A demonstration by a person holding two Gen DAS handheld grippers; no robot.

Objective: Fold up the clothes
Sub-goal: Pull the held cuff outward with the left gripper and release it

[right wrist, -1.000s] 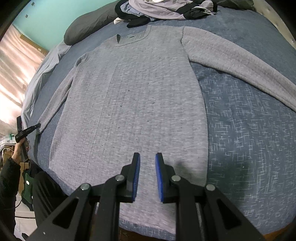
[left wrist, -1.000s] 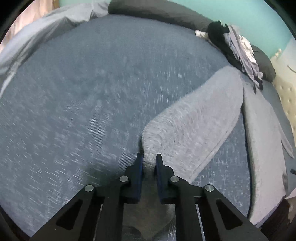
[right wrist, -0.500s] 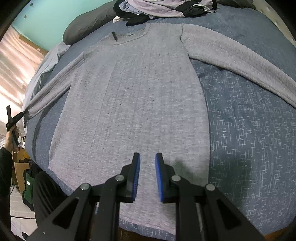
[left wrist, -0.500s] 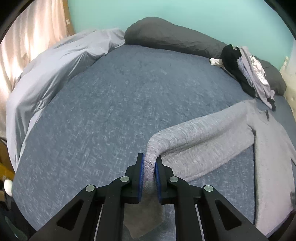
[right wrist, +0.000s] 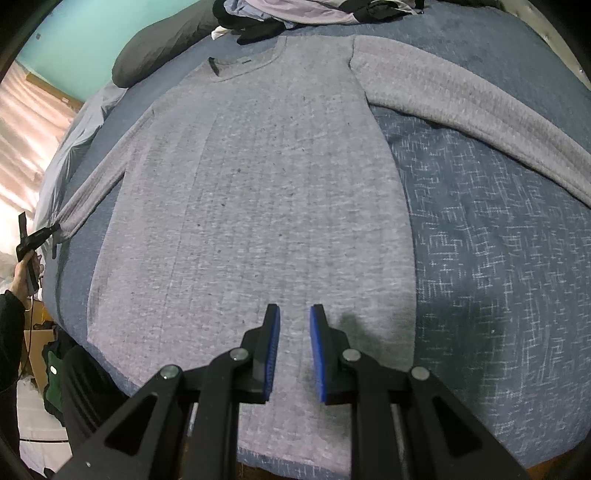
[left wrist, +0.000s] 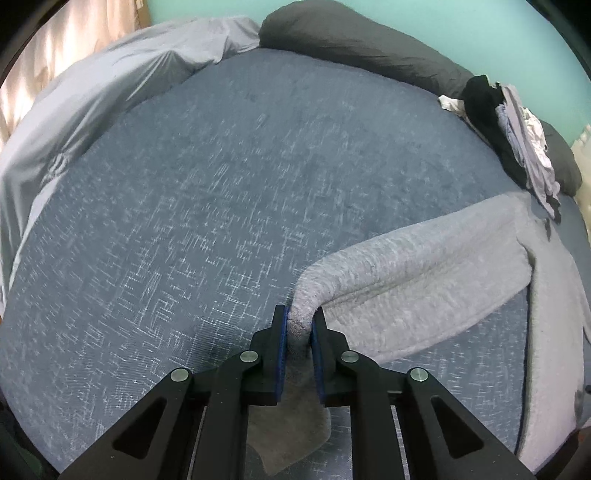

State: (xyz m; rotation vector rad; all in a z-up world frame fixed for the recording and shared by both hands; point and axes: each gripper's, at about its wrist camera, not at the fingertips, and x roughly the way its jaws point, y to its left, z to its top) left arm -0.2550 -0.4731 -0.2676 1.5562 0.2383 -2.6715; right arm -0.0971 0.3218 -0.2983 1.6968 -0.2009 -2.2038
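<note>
Sweater (right wrist: 255, 192) lies flat on the bed (right wrist: 498, 258), collar toward the pillows, hem toward the right gripper (right wrist: 294, 347), fingers apart above it. Left gripper (left wrist: 299, 332) clamps one sleeve's cuff, lifted sideways.

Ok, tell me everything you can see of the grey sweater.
The sweater is a light grey, long-sleeved knit with faint vertical ribbing, a round neckline and small dark specks. It lies flat, spread out on the blue bed, neck toward the clothes pile, hem near the bed edge. One sleeve rests out on the bed; the other sleeve is raised at the cuff, pinched in the left gripper. The right gripper hovers open over the hem.
</note>
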